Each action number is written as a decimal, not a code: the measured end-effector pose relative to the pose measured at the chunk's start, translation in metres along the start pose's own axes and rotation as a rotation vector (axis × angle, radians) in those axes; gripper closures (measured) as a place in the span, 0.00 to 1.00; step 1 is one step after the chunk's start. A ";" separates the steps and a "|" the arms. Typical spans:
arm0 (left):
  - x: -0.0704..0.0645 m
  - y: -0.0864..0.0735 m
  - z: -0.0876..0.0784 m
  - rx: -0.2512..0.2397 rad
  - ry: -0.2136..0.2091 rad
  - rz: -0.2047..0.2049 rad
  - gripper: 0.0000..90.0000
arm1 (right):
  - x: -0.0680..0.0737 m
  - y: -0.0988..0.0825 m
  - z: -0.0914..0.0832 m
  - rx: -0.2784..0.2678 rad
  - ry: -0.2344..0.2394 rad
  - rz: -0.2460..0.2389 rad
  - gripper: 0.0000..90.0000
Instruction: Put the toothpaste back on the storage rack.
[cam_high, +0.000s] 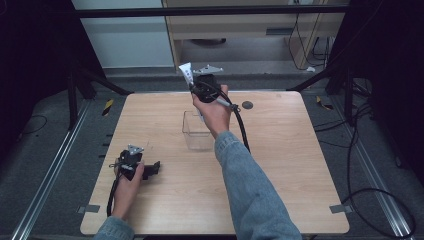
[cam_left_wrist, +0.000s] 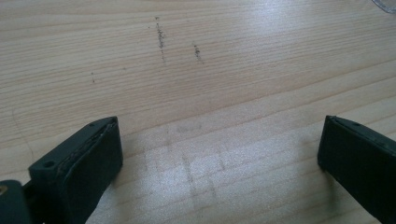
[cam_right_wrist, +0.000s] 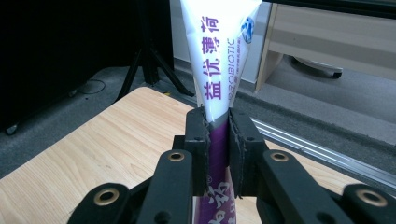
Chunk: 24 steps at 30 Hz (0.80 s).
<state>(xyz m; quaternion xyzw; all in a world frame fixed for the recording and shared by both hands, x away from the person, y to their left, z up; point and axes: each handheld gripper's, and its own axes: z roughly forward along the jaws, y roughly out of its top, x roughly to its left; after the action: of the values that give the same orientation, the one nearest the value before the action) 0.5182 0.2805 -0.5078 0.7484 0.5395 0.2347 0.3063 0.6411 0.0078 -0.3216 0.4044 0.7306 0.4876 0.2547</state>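
Observation:
A white and purple toothpaste tube (cam_right_wrist: 217, 70) stands upright between the jaws of my right gripper (cam_right_wrist: 217, 128), which is shut on it. From above, that gripper (cam_high: 200, 87) is raised over the far side of the table, and the tube's flat white end (cam_high: 186, 73) sticks up past it. Just in front of it a clear plastic container (cam_high: 196, 131) stands on the table, partly hidden by the hand. My left gripper (cam_high: 150, 170) rests low at the table's near left, open, with bare wood between its jaws (cam_left_wrist: 219, 154).
A small dark round disc (cam_high: 247, 105) lies on the wooden table (cam_high: 280, 165) right of the raised hand. The gripper's black cable (cam_high: 242, 131) hangs beside the forearm. Dark stands and cables ring the table, and a cabinet stands behind it.

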 end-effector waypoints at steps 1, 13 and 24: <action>0.000 0.000 0.000 0.000 0.001 0.001 0.00 | 0.001 0.000 0.000 0.000 0.001 0.002 0.88; 0.000 0.000 0.000 -0.001 0.000 0.000 0.00 | 0.009 -0.012 0.004 0.014 0.017 -0.011 0.88; 0.000 0.000 0.000 -0.001 0.000 0.000 0.00 | 0.012 -0.024 0.008 0.040 0.021 -0.015 0.88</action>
<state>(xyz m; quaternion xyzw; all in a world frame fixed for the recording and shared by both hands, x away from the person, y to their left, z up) 0.5182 0.2805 -0.5079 0.7483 0.5393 0.2349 0.3067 0.6326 0.0179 -0.3467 0.3988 0.7460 0.4751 0.2425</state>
